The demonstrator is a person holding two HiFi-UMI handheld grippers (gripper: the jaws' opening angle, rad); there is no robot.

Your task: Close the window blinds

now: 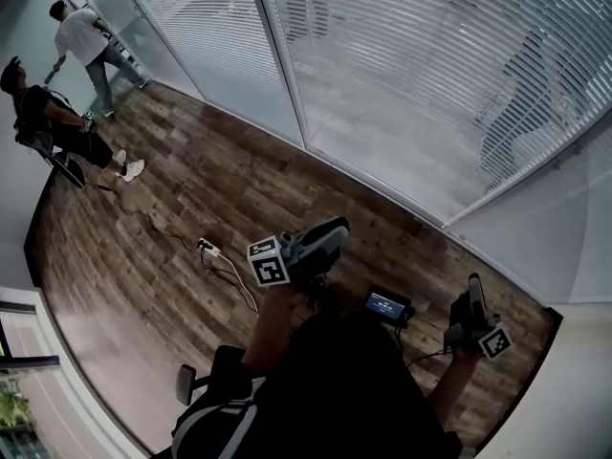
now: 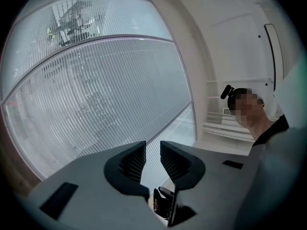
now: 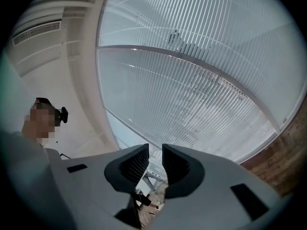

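White slatted window blinds (image 1: 430,84) hang behind glass panels across the top of the head view, split by a pale upright frame (image 1: 287,65). My left gripper (image 1: 335,229) is held in front of me, its tip toward the blinds and well short of them. My right gripper (image 1: 473,287) is lower right, also apart from the blinds. The left gripper view has the blinds (image 2: 105,95) ahead and the left gripper (image 2: 152,150) with jaws a narrow gap apart, nothing between. In the right gripper view the right gripper (image 3: 155,151) stands the same way before the blinds (image 3: 192,95).
Dark wood floor (image 1: 191,189) runs along the glass. A power strip with a cable (image 1: 207,249) lies on it. A small screen device (image 1: 387,306) sits between my arms. Two people (image 1: 81,41) are at the far left. A chair arm (image 1: 186,382) is below left.
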